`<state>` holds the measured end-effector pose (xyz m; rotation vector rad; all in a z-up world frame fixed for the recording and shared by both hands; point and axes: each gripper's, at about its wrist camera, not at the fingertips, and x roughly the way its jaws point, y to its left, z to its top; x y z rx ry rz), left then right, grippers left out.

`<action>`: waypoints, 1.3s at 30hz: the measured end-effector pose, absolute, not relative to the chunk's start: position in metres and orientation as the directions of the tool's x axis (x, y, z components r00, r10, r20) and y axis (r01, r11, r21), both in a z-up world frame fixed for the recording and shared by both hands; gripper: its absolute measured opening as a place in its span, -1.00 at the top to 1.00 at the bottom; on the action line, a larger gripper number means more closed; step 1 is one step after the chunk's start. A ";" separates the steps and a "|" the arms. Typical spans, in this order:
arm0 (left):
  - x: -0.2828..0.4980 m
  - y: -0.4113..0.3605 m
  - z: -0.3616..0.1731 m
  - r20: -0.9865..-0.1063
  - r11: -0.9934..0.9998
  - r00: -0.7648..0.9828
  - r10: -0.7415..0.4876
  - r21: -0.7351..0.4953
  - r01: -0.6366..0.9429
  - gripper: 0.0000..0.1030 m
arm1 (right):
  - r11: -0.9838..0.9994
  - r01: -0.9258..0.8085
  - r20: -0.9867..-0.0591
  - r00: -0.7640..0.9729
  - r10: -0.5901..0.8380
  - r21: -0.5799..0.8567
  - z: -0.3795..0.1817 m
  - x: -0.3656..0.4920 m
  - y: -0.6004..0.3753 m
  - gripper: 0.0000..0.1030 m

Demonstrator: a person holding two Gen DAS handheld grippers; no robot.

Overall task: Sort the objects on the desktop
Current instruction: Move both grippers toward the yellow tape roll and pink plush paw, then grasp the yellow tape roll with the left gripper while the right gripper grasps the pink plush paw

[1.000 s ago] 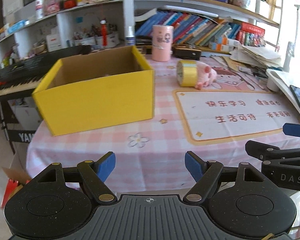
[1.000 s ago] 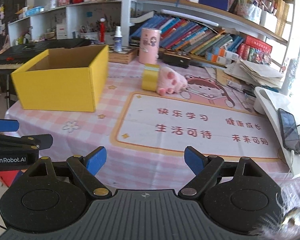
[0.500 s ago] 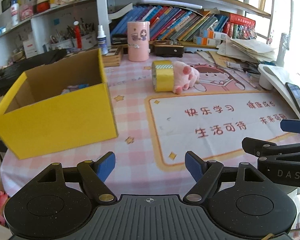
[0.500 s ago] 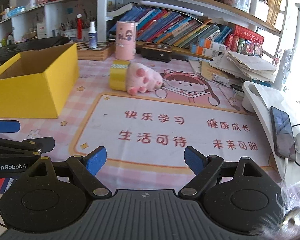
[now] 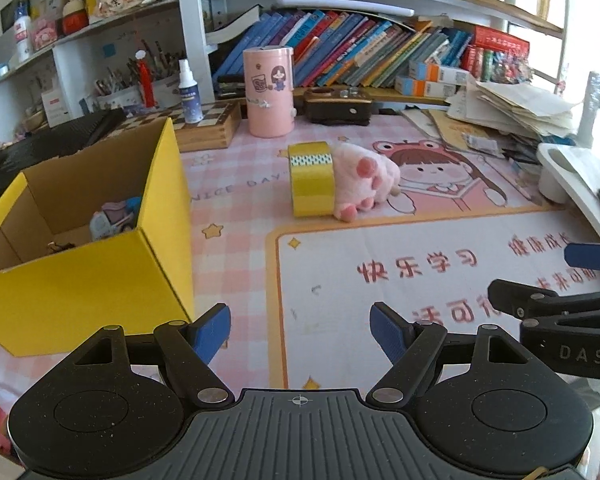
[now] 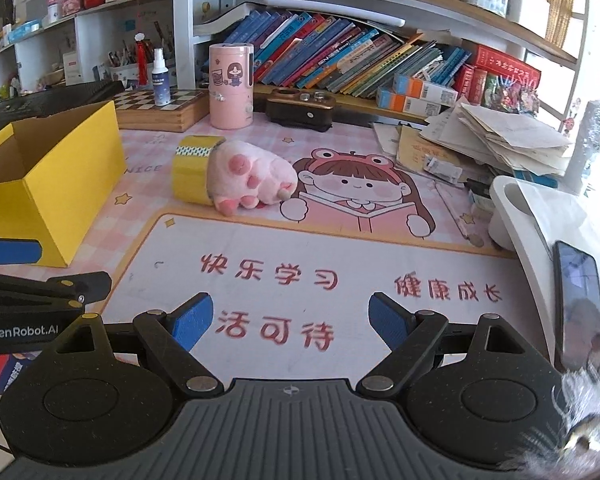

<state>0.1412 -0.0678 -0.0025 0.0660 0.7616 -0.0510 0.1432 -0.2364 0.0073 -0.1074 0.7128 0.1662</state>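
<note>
A yellow tape roll (image 5: 312, 178) (image 6: 192, 168) stands on edge on the pink desk mat, with a pink plush paw (image 5: 364, 180) (image 6: 248, 178) leaning against its right side. A yellow cardboard box (image 5: 100, 272) (image 6: 56, 184) sits open at the left, with a few small items inside. My left gripper (image 5: 300, 330) is open and empty, low over the mat beside the box's near right corner. My right gripper (image 6: 290, 320) is open and empty too, hovering over the red lettering on the mat, well short of the paw.
A pink canister (image 5: 269, 92) (image 6: 231, 86), a spray bottle (image 6: 161, 78) on a chessboard box, and a dark brown case (image 6: 300, 109) stand behind. Book shelves line the back. Loose papers (image 6: 500, 136), a white stand (image 6: 540, 216) and a phone (image 6: 580, 300) fill the right side.
Both grippers have moved forward over the desk and to the right; the box has slid to the left of both views and the tape and paw look larger. Jaws kept their width.
</note>
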 end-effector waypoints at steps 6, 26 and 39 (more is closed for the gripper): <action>0.166 -0.074 -0.002 -0.679 0.998 0.733 0.031 0.056 0.010 -0.53 | 0.979 -0.203 -0.659 0.739 0.140 -0.020 0.005 0.168 -0.251 -0.64; 0.274 -0.102 -0.016 -0.623 0.996 0.778 0.080 0.088 -0.031 -0.11 | 0.961 -0.276 -0.683 0.703 0.198 -0.005 -0.005 0.225 -0.269 -0.63; 0.313 -0.104 -0.039 -0.652 0.994 0.753 0.087 0.107 -0.021 0.22 | 0.965 -0.261 -0.701 0.686 0.193 0.009 -0.013 0.240 -0.277 -0.63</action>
